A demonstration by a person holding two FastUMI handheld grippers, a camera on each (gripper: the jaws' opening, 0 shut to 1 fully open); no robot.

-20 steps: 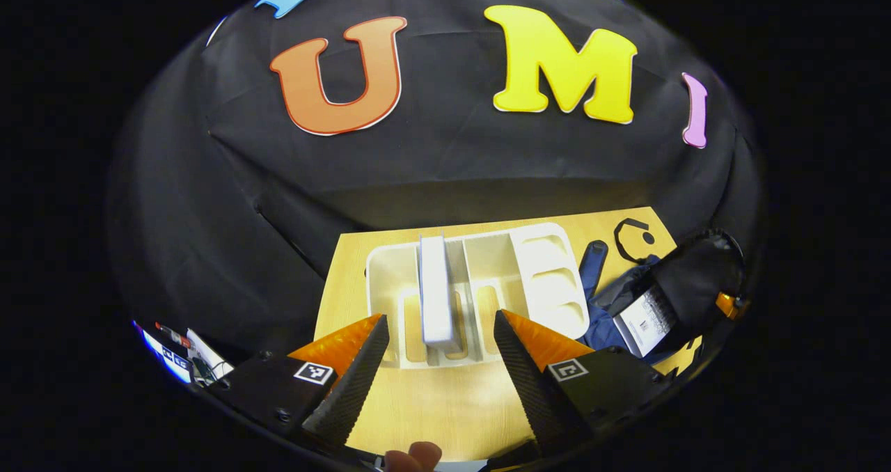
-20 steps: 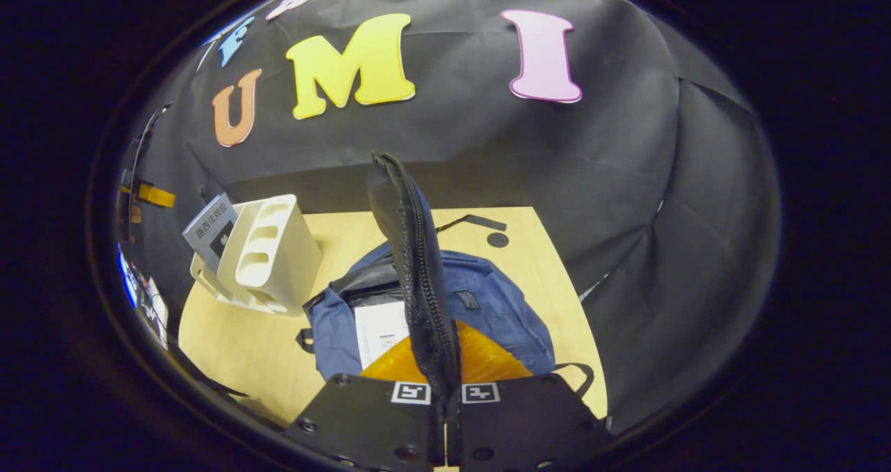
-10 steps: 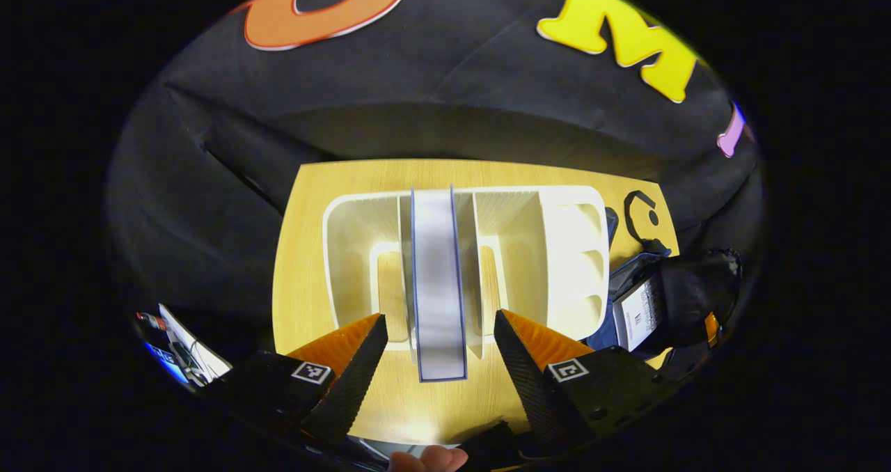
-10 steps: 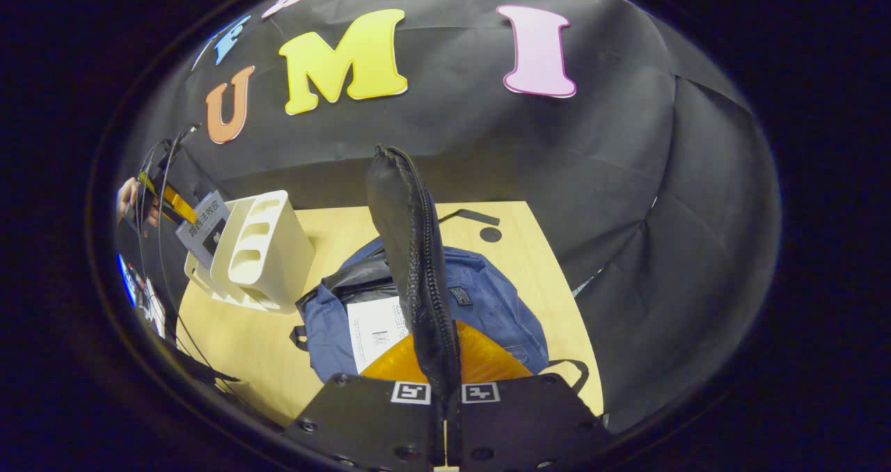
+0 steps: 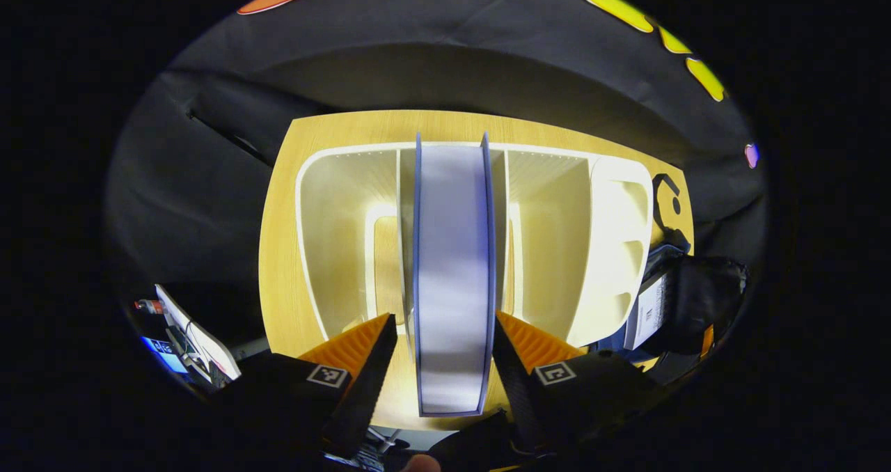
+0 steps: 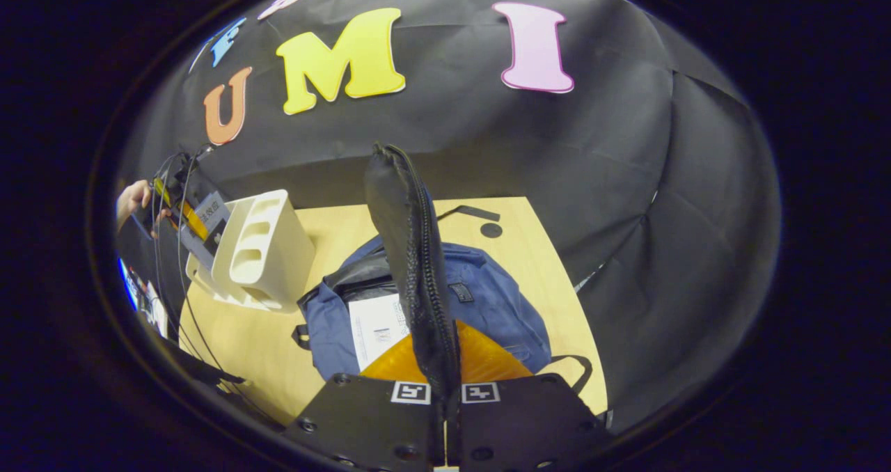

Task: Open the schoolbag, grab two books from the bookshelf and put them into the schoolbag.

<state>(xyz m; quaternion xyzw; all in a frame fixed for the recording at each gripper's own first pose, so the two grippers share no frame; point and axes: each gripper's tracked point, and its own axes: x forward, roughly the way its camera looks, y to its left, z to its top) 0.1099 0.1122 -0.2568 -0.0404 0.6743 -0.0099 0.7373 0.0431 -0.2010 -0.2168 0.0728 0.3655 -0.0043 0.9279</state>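
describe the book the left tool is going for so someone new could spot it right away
On the wooden table stands a white bookshelf with upright dividers. The book stands on edge in its middle slot, pale page edges framed by thin blue covers, between the open fingers of the left tool. The neighbouring slots hold nothing.

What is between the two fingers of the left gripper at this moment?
In the left gripper view, the book standing in the white bookshelf lies between the left gripper fingers, which are open around it.
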